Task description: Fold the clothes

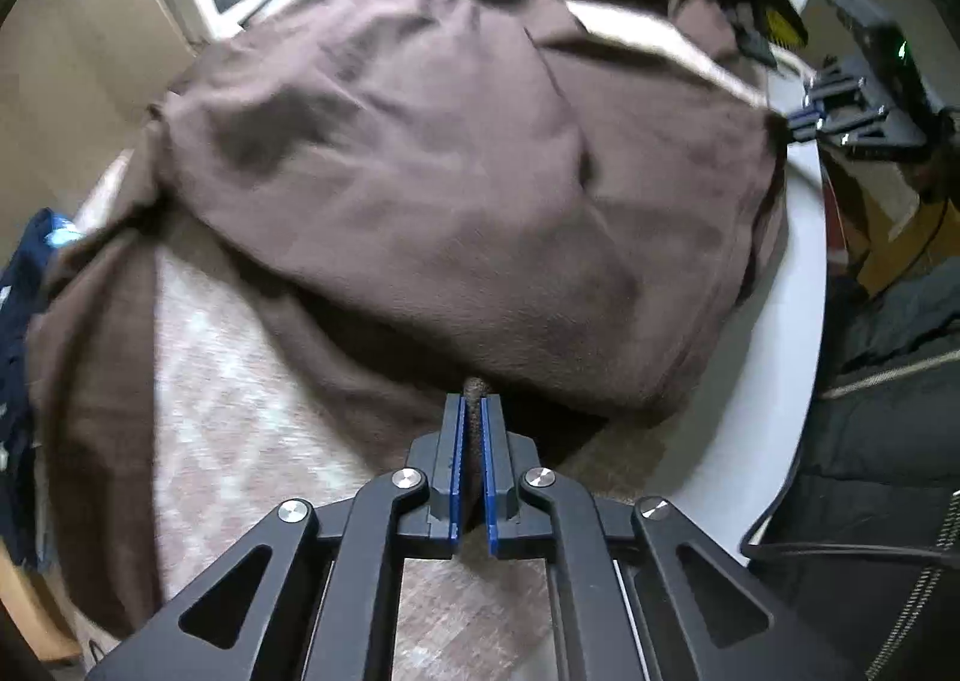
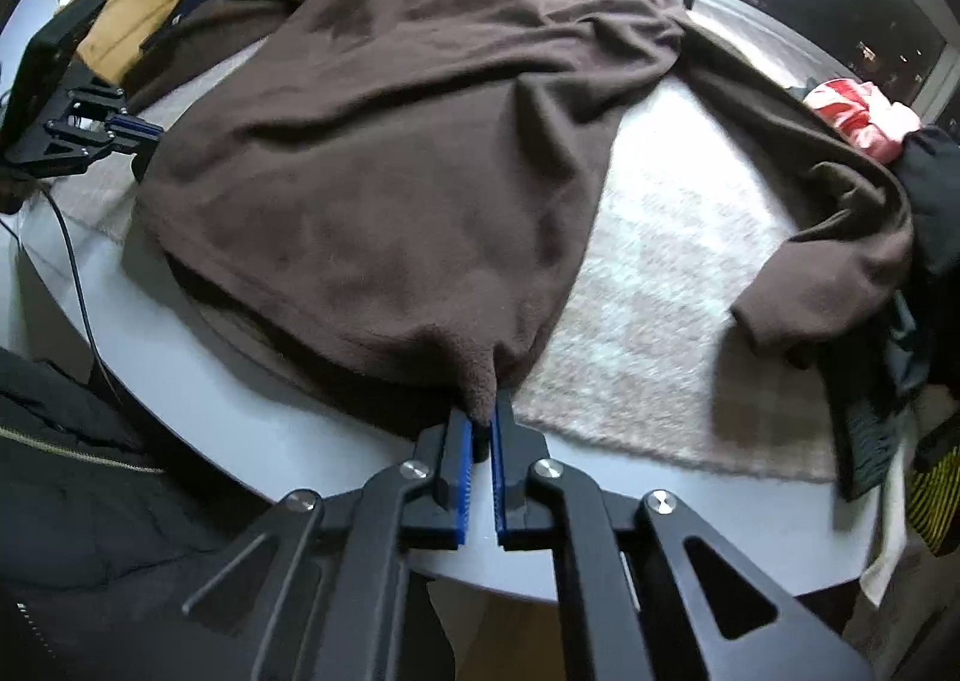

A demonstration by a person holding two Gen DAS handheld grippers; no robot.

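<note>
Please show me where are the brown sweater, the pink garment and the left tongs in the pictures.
brown sweater (image 2: 384,159): right wrist view, on the middle of its body.
pink garment (image 2: 864,120): right wrist view, on its bunched pink fabric.
left tongs (image 1: 474,411): left wrist view, between the fingertips, shut on the hem.

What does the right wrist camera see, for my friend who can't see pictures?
The right hand-held gripper pinches the hem of a brown sweater spread over a pale rug on a white table. The left hand-held gripper holds the hem's other corner at far left, and one sleeve trails right toward a pink garment.
</note>
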